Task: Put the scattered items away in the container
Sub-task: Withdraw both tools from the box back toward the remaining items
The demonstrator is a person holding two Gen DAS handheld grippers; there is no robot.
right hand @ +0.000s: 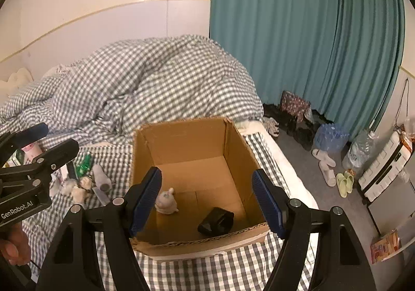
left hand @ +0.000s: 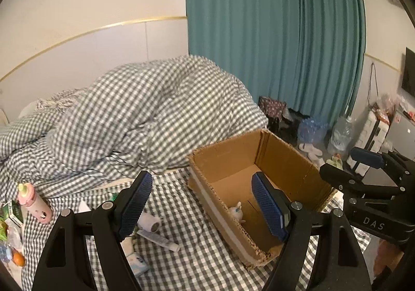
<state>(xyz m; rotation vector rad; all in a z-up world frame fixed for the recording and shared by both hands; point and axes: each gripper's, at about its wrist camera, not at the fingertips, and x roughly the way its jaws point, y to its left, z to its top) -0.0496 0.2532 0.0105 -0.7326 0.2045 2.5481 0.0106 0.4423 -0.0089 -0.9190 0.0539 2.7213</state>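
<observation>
An open cardboard box (right hand: pixel 181 137) stands on the checked bed; it also shows in the left wrist view (left hand: pixel 285 161). Inside lie a small white plush toy (right hand: pixel 166 202) and a black crumpled item (right hand: pixel 216 221). My right gripper (right hand: pixel 207 202) is open and empty above the box's near side. My left gripper (left hand: pixel 202 205) is open and empty, over the box's left wall. Scattered left of the box: a pink bottle (left hand: pixel 35 204), a white roll (left hand: pixel 150 222), a tube (left hand: pixel 158 239), a small packet (left hand: pixel 137 262), plush toys (right hand: pixel 76 188) and a green wrapper (right hand: pixel 84 163).
A rumpled checked duvet (right hand: pixel 155 83) is heaped behind the box. More small items (left hand: pixel 10 234) lie at the far left bed edge. Teal curtains (right hand: pixel 298 44), slippers (right hand: pixel 326 166), water bottles (right hand: pixel 332 137) and a suitcase (right hand: pixel 384 169) stand on the floor to the right.
</observation>
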